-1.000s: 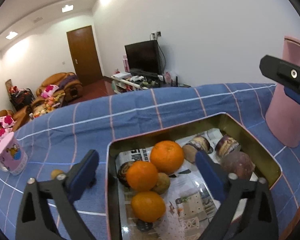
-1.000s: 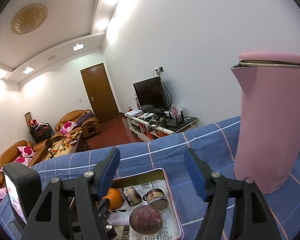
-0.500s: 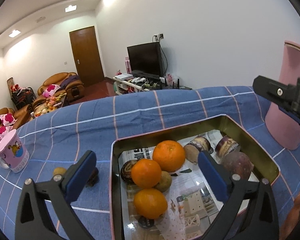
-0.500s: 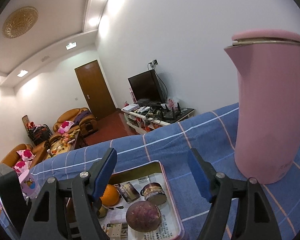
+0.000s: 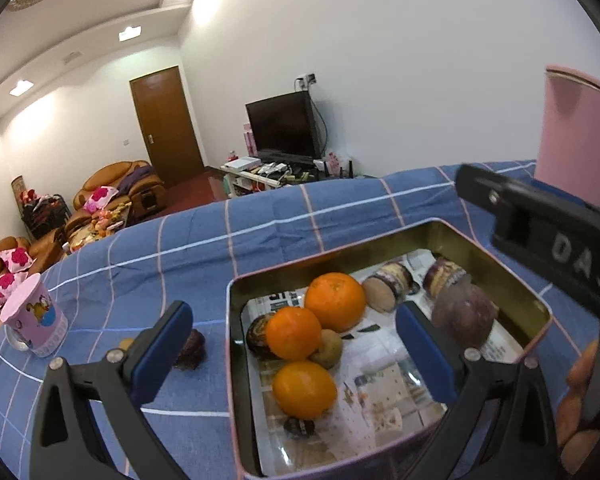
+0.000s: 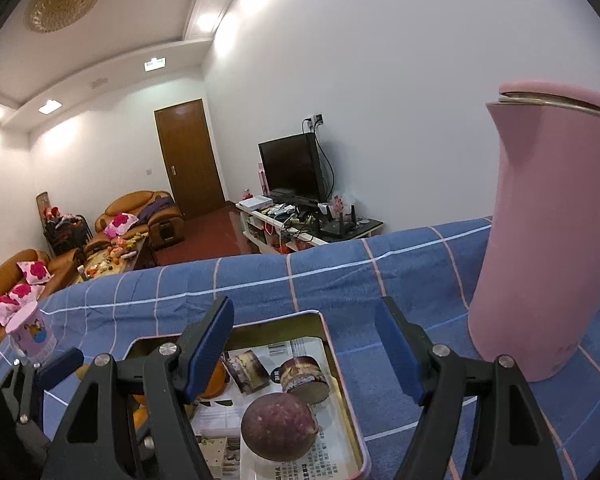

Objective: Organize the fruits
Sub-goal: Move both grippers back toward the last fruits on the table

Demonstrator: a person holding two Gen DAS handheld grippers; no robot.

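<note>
Holding both grippers over a blue checked tablecloth [image 5: 260, 240], we see the left gripper [image 5: 292, 344] and the right gripper [image 6: 304, 344] with jaws apart, gripping nothing. Three oranges [image 5: 334, 296] and a whole passion fruit [image 6: 278, 426] sit in a newspaper-lined metal tin [image 5: 512, 276]. Another dark fruit [image 5: 192, 350] lies outside, left of the tin. A pink kettle [image 6: 552, 240] stands right.

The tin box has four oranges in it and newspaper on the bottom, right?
Not quite. The tin box holds three oranges, not four: one at the back, one in the middle and one at the front. The left wrist view shows them. The newspaper on the bottom is right.
</note>
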